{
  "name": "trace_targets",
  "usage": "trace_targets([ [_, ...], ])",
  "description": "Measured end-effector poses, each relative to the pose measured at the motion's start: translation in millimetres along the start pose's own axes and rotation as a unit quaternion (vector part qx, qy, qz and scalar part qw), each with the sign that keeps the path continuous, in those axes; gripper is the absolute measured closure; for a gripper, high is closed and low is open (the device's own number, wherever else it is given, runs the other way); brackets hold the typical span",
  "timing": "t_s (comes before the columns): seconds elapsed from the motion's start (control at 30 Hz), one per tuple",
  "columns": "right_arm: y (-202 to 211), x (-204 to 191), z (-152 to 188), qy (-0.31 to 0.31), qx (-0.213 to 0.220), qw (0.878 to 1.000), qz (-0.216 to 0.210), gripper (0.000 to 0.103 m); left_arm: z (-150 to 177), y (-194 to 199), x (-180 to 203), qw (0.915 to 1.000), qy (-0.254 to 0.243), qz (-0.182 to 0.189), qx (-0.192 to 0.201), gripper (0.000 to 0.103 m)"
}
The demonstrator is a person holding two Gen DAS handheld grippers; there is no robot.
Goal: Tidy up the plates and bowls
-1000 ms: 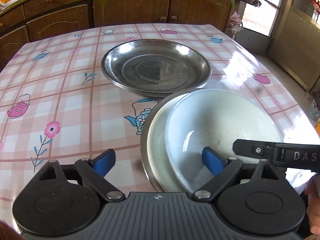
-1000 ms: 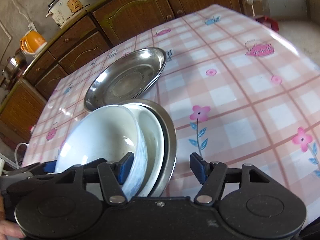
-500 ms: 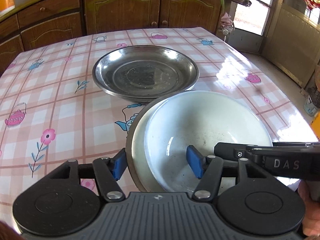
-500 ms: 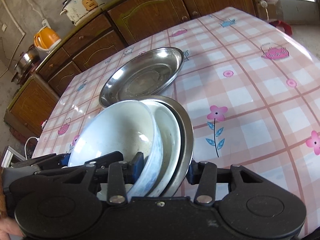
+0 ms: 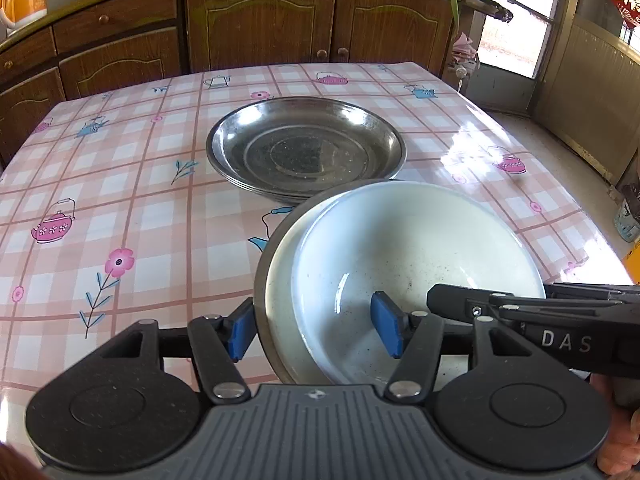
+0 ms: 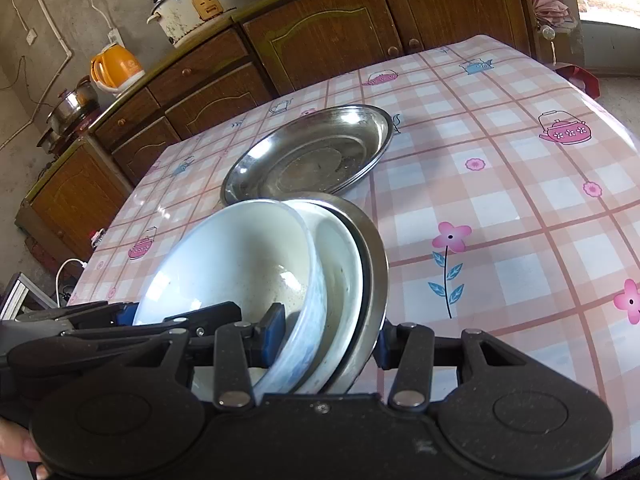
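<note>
A nested stack is held between both grippers: a white bowl [image 5: 420, 248] [image 6: 240, 264] in a second white bowl [image 5: 282, 280] [image 6: 340, 280] on a steel plate [image 5: 260, 288] [image 6: 376, 264]. My left gripper [image 5: 313, 330] grips the stack's near-left rim, its jaws still closing. One pad is outside the plate, the other inside the top bowl. My right gripper [image 6: 327, 340] is shut on the opposite rim the same way, and it shows in the left wrist view as a black arm [image 5: 520, 312]. Beyond the stack, steel dishes [image 5: 304, 156] [image 6: 316, 156] rest on the table.
The table carries a pink checked oilcloth [image 5: 120, 200]. Wooden cabinets [image 5: 260, 28] line the far side, with an orange kettle [image 6: 116, 68], a rice cooker [image 6: 192, 4] and a pot [image 6: 74, 104] on top. A doorway [image 5: 516, 36] lies past the right edge.
Both grippers' jaws narrowed from wide apart onto the stack's rims. The right wrist view rolled a little, so the stack leans more in it.
</note>
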State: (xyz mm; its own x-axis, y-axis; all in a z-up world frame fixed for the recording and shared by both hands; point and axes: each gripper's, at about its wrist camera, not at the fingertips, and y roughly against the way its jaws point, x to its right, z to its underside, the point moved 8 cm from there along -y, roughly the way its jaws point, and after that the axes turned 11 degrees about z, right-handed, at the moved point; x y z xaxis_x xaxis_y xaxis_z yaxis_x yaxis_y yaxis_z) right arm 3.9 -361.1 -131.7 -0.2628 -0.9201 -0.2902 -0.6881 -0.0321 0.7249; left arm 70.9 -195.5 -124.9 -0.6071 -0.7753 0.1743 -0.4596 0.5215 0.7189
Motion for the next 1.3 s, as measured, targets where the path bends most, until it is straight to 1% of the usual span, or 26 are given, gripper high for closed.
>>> trace_targets([
  [0.5, 38.7, -20.9, -8.2, 0.005, 0.025, 1.0, -0.006, 0.049, -7.2, 39.1, 5.8, 0.9996, -0.008, -0.008, 0.025, 0.042],
  [0.83, 65.8, -36.4, -16.8, 0.014, 0.048, 0.999, -0.01, 0.049, -16.5, 65.8, 8.8, 0.9986, -0.012, -0.014, 0.05, 0.042],
  [1.3, 86.3, -48.4, -27.8, 0.019, 0.072, 0.997, -0.018, 0.049, -26.5, 88.5, 12.8, 0.9964, -0.02, -0.021, 0.079, 0.043],
])
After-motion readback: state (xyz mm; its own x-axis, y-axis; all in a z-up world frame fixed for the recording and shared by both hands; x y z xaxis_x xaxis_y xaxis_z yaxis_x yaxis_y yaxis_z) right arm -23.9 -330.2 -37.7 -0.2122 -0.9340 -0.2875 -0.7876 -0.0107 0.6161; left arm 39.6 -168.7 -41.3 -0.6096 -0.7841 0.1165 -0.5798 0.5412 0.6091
